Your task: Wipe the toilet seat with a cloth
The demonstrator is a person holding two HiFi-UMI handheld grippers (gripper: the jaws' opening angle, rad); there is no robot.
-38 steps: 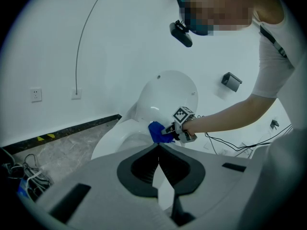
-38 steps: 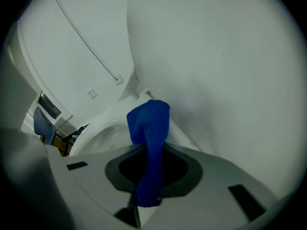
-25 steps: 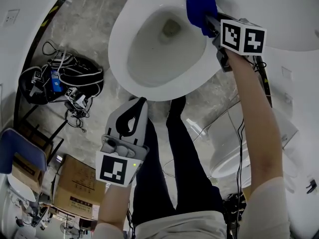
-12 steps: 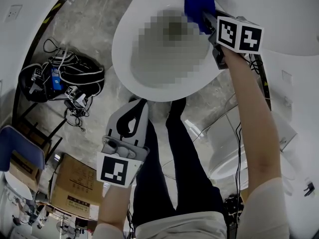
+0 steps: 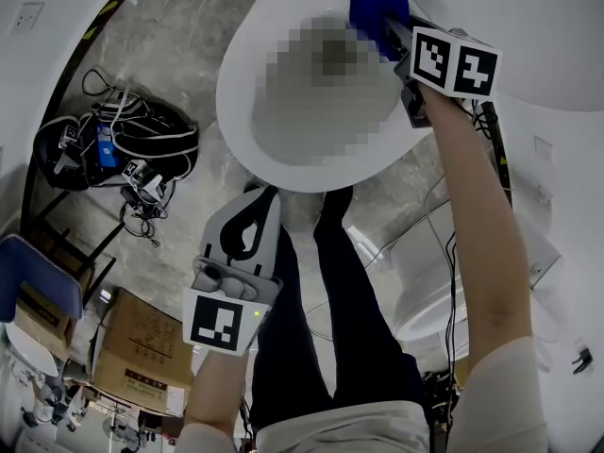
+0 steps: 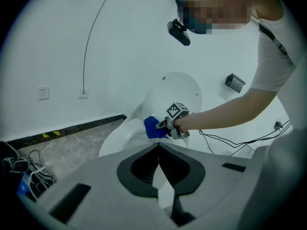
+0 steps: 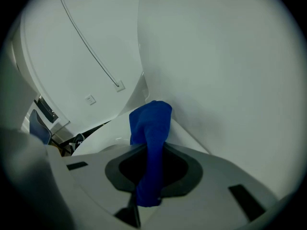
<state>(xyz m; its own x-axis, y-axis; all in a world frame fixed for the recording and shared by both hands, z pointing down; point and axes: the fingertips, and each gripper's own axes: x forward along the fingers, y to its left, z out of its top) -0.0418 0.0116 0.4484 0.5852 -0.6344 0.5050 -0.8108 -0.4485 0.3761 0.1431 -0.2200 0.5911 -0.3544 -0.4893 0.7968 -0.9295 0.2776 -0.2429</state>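
My right gripper (image 5: 394,41), upper right in the head view, clamps the blue cloth (image 5: 376,3) at the toilet seat's (image 5: 274,163) rear rim. My left gripper (image 5: 247,226), jaws together and empty, hangs mid-frame. I judge it best to press flat and follow the rim's curve.

Grey left tool (image 5: 268,191) (black-white marker cube (image 5: 226,324))

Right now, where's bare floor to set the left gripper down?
The best patch is the floor between the wall and the toilet's left rim. A smaller patch lies in front of the toilet, between the cable pile and the legs. It is crowded at the cable pile, the box, and the white fixture right of the legs.
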